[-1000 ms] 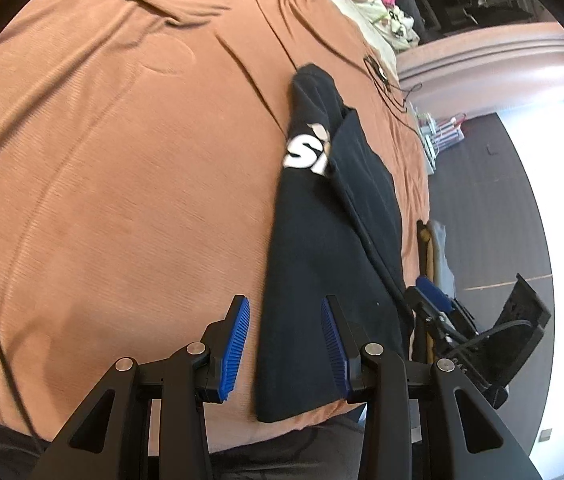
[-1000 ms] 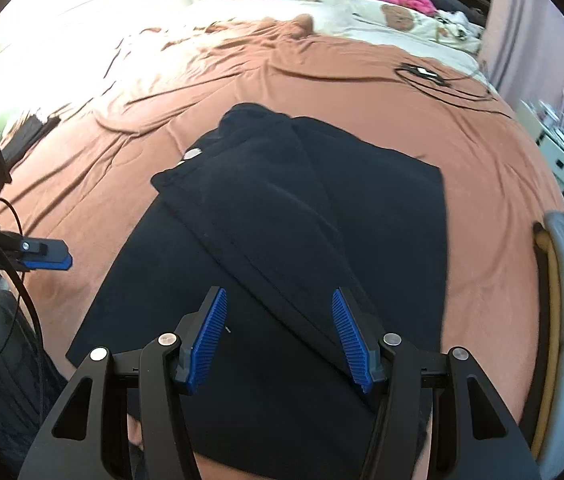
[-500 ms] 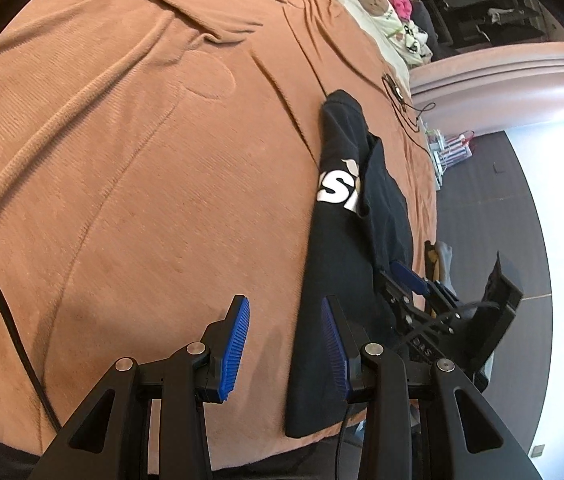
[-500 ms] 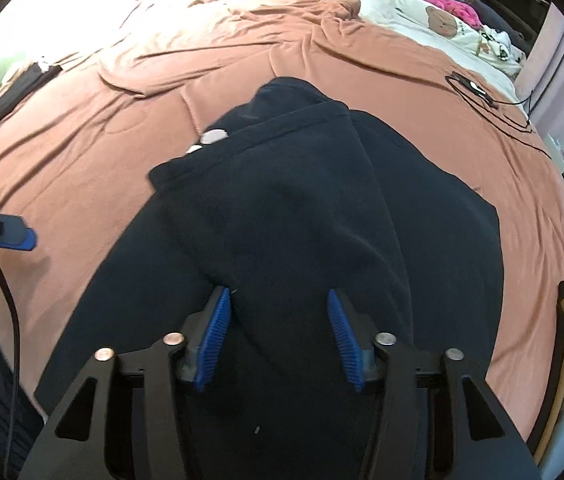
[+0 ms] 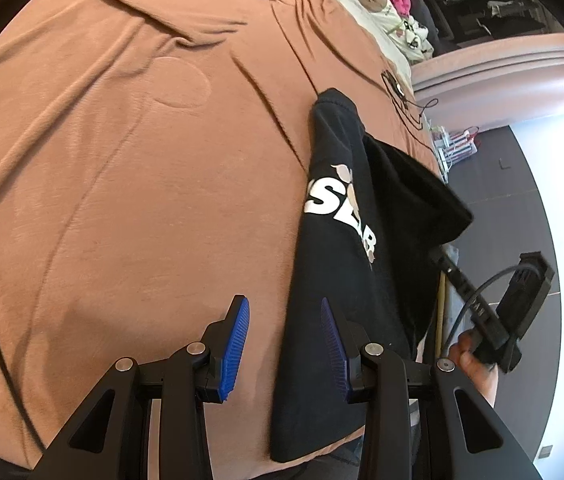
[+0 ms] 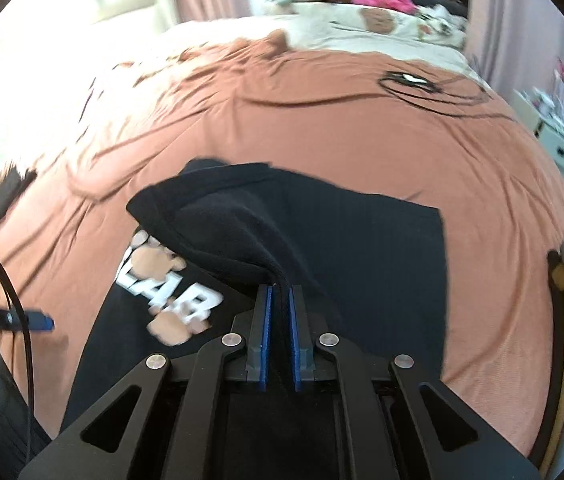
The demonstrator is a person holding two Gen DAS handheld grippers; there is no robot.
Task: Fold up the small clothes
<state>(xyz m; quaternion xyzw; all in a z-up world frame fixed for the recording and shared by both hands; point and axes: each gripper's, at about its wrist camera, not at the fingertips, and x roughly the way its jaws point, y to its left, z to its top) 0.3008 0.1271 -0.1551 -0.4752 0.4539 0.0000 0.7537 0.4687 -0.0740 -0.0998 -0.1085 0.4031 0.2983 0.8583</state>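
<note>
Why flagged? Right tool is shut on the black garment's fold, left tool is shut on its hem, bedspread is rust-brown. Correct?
Not quite. The left tool is open, its pads clear of the black garment in the left wrist view. The right tool is indeed shut on the fold, and the bedspread is rust-brown.

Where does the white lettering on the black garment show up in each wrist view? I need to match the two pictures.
Left wrist: white lettering right of centre, above the open left claw.
Right wrist: white lettering lower left, beside the right claw, shut on a black fold.
Shared landmark: black cable on the brown bedspread.
</note>
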